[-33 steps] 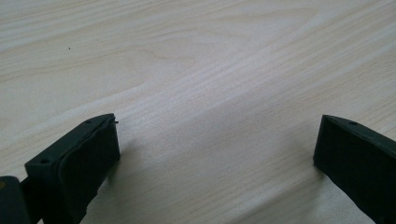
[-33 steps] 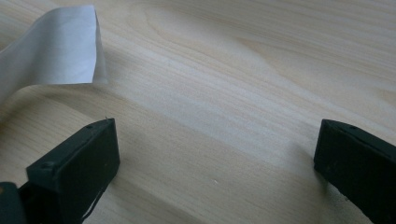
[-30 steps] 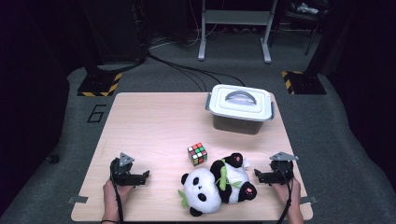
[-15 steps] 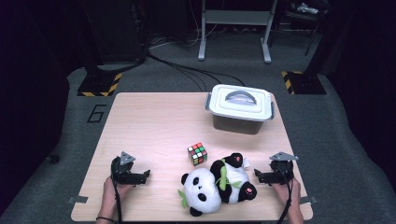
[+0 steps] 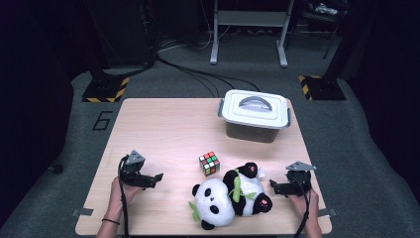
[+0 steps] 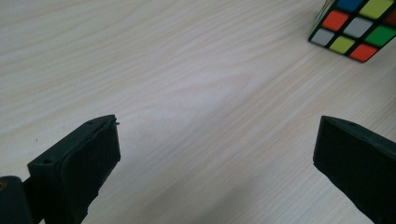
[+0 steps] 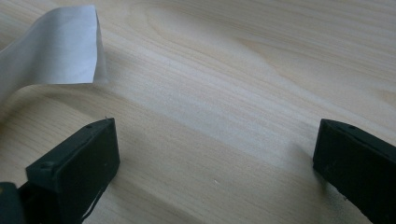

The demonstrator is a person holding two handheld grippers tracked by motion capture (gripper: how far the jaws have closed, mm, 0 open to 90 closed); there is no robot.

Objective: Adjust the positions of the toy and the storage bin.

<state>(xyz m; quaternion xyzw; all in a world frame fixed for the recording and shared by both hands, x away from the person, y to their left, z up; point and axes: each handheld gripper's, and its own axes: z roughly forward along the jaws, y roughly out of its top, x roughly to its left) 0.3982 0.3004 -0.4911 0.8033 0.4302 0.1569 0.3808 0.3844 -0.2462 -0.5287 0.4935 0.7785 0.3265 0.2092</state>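
A pale wooden worktop (image 5: 163,126) stands in a dark room with cables on the floor. Both tongs, left (image 5: 157,177) and right (image 5: 273,187), rest spread wide, holding nothing. The plush panda (image 5: 230,196) lies at the near edge, long axis left-right, head leftward, just beside the right tongs. Best to close on its body squarely, clear of the cube (image 5: 209,163).

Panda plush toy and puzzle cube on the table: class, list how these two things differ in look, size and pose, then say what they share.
The panda plush toy is soft-looking, black and white with green leaves; the puzzle cube is hard-edged with many coloured squares. The panda plush toy is much bigger than the puzzle cube. The panda plush toy lies sprawled on its back; the puzzle cube sits flat on one face. Both rest on the wooden table, ungripped, between the two open claws.
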